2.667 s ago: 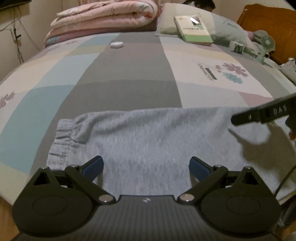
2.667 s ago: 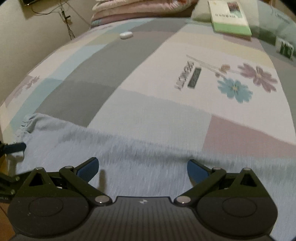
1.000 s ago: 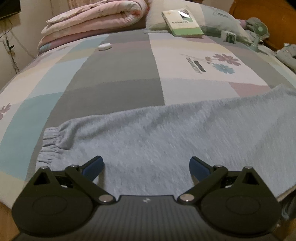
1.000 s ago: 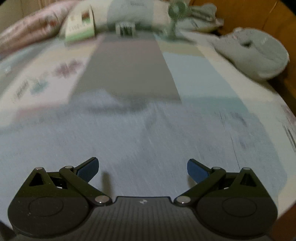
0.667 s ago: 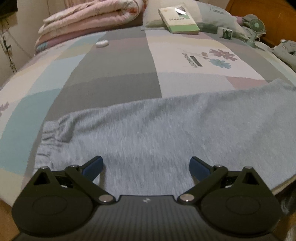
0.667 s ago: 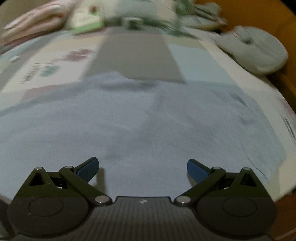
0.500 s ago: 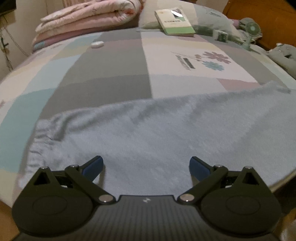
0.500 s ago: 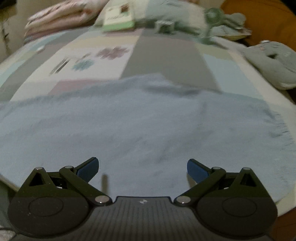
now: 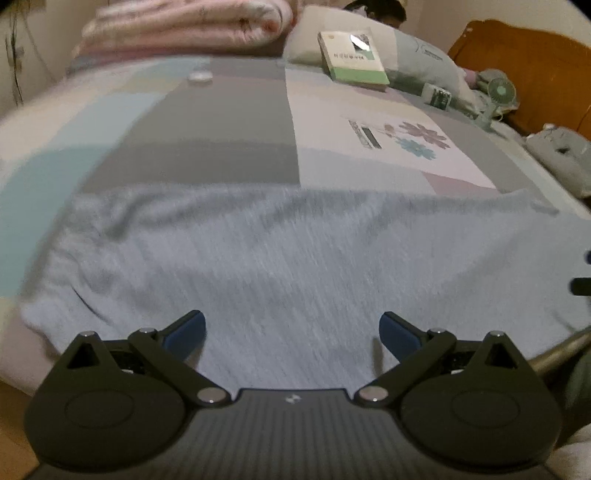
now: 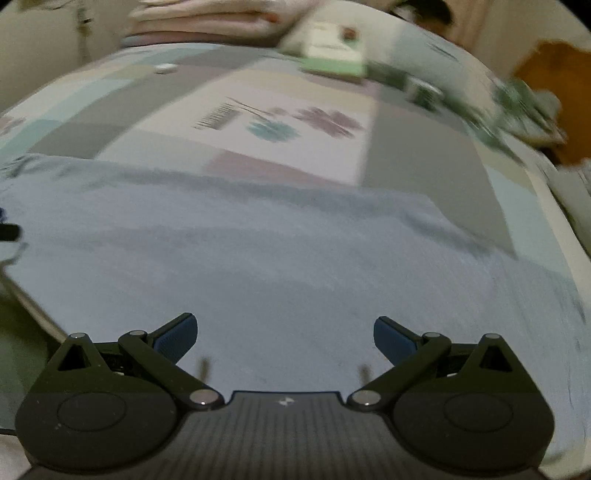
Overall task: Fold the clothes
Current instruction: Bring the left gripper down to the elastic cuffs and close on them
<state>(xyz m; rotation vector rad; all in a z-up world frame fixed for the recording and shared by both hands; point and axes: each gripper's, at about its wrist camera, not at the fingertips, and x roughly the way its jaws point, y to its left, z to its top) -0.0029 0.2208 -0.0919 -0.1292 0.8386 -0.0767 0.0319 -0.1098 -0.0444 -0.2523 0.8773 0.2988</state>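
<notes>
Across the near edge of the bed, grey sweatpants lie spread flat over the patchwork cover, running from nine o'clock to three o'clock in both wrist views. At six o'clock the left gripper hovers just above the fabric, its blue-tipped fingers spread wide apart and holding nothing. The right gripper hangs over the same garment, its fingers likewise parted and empty. Toward twelve o'clock a green book rests against a pillow, with a folded pink quilt at eleven o'clock. A small fan stands near two o'clock, beside the wooden headboard.
</notes>
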